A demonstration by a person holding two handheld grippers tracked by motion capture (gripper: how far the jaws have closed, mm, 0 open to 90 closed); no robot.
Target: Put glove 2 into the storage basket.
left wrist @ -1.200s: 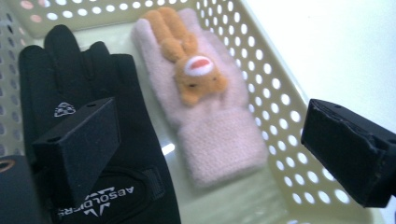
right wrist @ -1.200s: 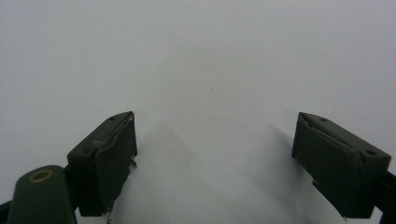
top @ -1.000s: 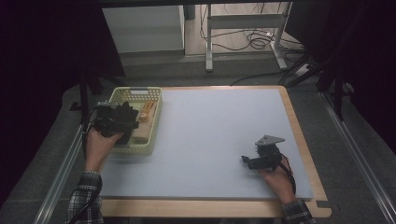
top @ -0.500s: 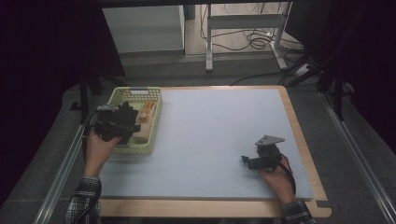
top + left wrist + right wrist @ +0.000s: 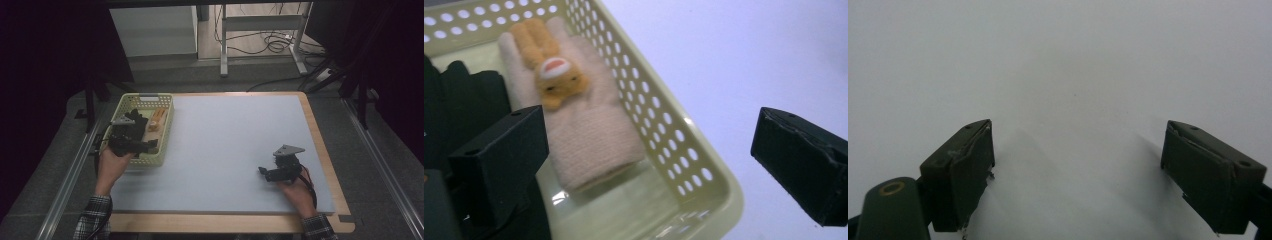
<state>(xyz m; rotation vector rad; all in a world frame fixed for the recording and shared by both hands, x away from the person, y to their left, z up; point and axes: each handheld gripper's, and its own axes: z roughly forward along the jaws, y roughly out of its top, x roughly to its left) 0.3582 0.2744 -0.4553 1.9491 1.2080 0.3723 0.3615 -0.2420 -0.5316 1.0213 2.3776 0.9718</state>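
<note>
One glove (image 5: 589, 135) (bunny-faced) lies between the left tongs' (image 5: 644, 160) spread jaws, seemingly untouched.

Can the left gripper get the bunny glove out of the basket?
Probably yes. The left gripper hangs open over the basket, and the bunny glove lies uncovered just ahead of its jaws, beside some dark cloth.

A pale yellow-green plastic basket (image 5: 659, 130) dotted with round holes holds a cream ribbed knit mitten (image 5: 589, 135) bearing an orange plush rabbit face (image 5: 555, 75), beside a black fabric bundle (image 5: 464, 105). The surface (image 5: 235, 145) is light grey-blue, edged in pale wood. Plaid sleeve cuffs (image 5: 92, 220).
</note>
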